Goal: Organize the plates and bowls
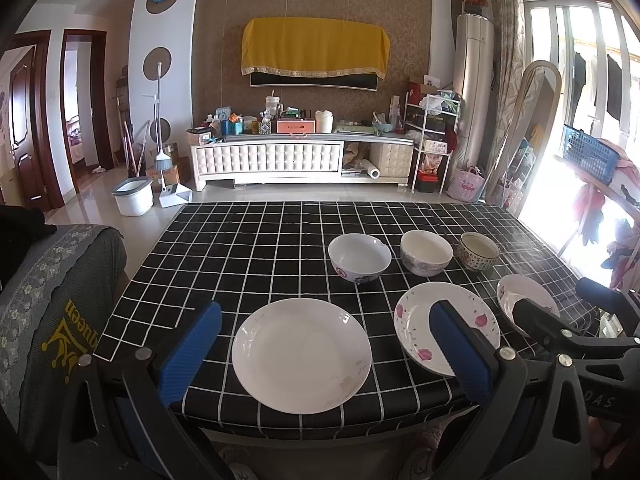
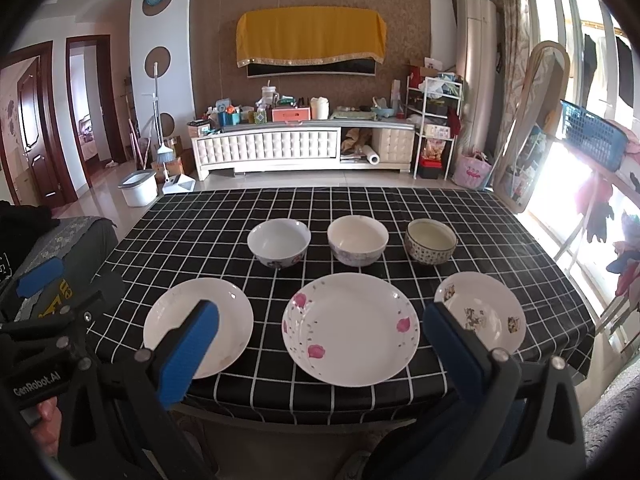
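Risk: your left gripper (image 1: 326,350) and right gripper (image 2: 320,346), fingers spread wide, empty. Glazed white ceramic plates (image 2: 351,328) near black checked surface (image 2: 224,212) front edge; careless nudge could drop one.

In the left wrist view, the small white plate with dark printed motifs (image 1: 520,296) at the right of the black white-gridded worktop (image 1: 248,248) is half hidden behind the black arm of the right hand-held gripper (image 1: 568,320). That gripper's fingertips cannot be seen there. In the right wrist view, the blue pad of one finger (image 2: 188,356) covers the near edge of the plain white plate (image 2: 208,304).
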A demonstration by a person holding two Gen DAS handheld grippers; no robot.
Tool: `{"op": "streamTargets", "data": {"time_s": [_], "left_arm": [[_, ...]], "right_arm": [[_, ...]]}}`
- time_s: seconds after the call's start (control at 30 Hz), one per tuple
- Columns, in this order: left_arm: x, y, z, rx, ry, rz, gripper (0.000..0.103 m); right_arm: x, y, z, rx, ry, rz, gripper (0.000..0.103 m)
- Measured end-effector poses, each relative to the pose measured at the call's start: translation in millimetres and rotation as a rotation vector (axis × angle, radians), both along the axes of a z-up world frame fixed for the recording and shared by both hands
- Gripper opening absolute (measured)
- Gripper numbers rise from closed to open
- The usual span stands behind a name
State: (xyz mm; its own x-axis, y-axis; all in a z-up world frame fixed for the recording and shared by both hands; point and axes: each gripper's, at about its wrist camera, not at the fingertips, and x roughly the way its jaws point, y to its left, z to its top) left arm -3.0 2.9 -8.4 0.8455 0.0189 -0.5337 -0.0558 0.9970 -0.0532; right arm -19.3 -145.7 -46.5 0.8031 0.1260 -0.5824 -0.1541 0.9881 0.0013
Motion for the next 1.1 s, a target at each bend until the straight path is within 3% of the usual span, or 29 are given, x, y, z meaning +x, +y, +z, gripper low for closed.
{"op": "streamTargets", "data": {"time_s": [0.77,1.1], "left_arm": [[-1.0,-3.7,3.4,0.003,-0.004,-0.011,0.103],[6.3,10.2,29.7,0.020,-0.044,-0.005,0.103]], "right_arm": [[-0.9,-5.6,0.0,0.018,0.012,0.001,0.103],[7.8,-4.2,18.6,0.051,-0.034,0.000,0.103]]}}
